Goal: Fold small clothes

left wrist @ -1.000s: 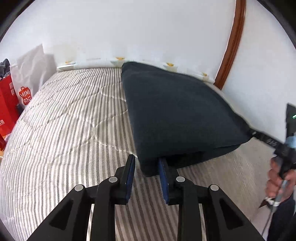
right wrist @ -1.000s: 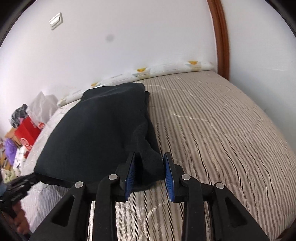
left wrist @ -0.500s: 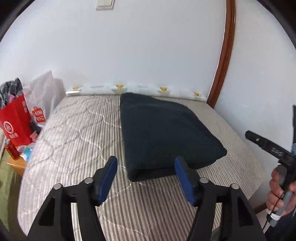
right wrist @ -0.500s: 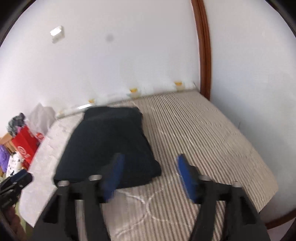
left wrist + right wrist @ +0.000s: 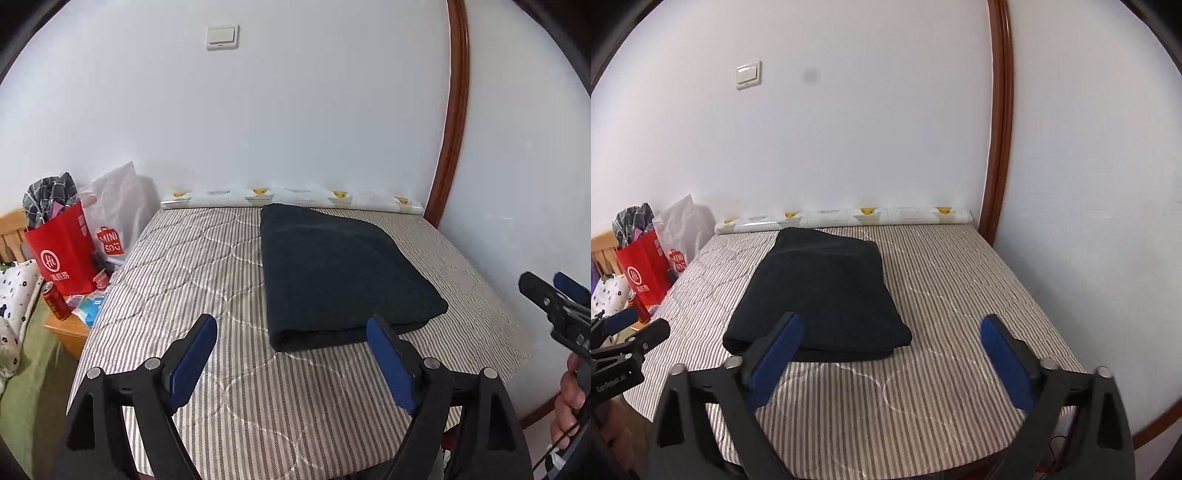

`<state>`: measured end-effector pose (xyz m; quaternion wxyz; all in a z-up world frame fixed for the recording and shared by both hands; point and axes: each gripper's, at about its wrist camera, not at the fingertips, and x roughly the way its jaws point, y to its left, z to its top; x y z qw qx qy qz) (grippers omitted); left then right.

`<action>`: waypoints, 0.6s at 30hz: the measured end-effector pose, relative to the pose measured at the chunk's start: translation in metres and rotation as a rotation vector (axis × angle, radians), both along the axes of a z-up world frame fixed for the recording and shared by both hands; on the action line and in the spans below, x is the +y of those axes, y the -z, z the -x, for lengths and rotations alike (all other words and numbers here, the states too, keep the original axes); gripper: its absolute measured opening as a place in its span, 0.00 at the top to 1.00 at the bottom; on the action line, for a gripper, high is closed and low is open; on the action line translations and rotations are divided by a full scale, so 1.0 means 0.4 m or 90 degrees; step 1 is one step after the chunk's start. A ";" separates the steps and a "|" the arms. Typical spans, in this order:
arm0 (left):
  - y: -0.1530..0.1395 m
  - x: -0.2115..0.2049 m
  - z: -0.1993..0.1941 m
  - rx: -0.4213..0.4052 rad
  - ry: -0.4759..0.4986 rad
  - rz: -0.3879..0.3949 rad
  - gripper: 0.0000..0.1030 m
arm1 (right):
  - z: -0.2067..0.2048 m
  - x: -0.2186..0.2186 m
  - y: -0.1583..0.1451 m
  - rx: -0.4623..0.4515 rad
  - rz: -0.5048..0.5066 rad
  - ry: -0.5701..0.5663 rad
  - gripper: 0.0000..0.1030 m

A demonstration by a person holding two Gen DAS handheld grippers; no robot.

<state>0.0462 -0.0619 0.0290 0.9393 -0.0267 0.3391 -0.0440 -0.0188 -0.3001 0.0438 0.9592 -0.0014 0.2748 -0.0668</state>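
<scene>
My left gripper's (image 5: 291, 358) frame cut off by the lower edge, its left finger (image 5: 783, 354) hiding the dark folded garment's (image 5: 820, 291) near corner from the right wrist, my right hand (image 5: 570, 402) half out of frame, red bag's (image 5: 61, 251) contents too jumbled to name.

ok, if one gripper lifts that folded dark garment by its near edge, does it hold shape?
Probably not: the folded dark garment looks soft and thick, so the layers would likely droop and unfold. Pushed, it would probably bunch on the striped mattress rather than slide.
</scene>
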 end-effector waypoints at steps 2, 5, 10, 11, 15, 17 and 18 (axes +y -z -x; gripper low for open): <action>-0.002 -0.003 0.002 -0.001 -0.001 -0.003 0.20 | 0.010 0.001 -0.003 0.002 -0.005 -0.005 0.00; -0.002 -0.008 0.005 -0.001 0.001 -0.007 0.19 | 0.021 0.000 -0.002 0.009 -0.007 0.001 0.00; -0.004 -0.012 0.008 -0.008 0.000 -0.011 0.19 | 0.025 -0.015 0.001 0.017 -0.014 0.016 0.00; -0.006 -0.014 0.008 -0.009 0.001 -0.013 0.19 | 0.026 -0.019 0.002 0.018 -0.016 0.018 0.00; -0.009 -0.017 0.007 -0.008 0.000 -0.014 0.19 | 0.026 -0.026 0.004 0.023 -0.019 0.023 0.00; -0.009 -0.018 0.009 -0.009 0.000 -0.016 0.19 | 0.025 -0.027 0.006 0.027 -0.018 0.025 0.00; -0.009 -0.018 0.009 -0.008 0.000 -0.017 0.19 | 0.025 -0.028 0.007 0.028 -0.019 0.026 0.00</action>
